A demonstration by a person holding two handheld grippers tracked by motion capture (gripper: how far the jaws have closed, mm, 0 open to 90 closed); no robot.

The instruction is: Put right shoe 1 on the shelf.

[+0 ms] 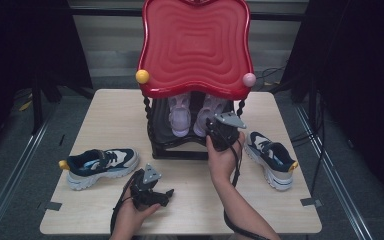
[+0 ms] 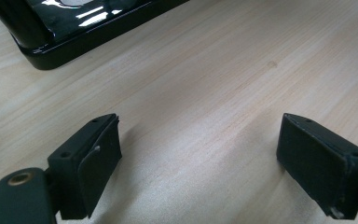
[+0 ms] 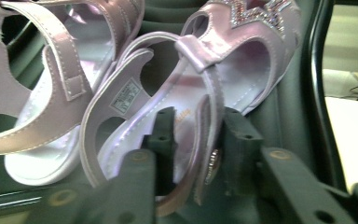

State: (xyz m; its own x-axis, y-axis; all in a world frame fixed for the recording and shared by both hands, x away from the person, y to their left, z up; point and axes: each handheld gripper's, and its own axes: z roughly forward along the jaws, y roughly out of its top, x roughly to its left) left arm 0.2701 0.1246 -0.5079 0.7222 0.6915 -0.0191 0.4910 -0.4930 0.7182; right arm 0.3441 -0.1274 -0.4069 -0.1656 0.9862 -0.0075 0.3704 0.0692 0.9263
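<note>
R gripper (image 3: 191, 135) fingers clamp the heel strap of the pink sandal (image 3: 223, 70) on the rack (image 1: 180, 145) shelf, prob to lift it out. L gripper (image 2: 200, 163) idle, fingers wide apart on the table (image 2: 214, 84).

left sneaker (image 1: 100, 166): left of rack (image 1: 177, 147) | right sneaker (image 1: 271, 158): right of rack | red tray (image 1: 196, 47): atop rack

Pink sandal (image 3: 205, 84) on black rack (image 1: 177, 147)
</note>
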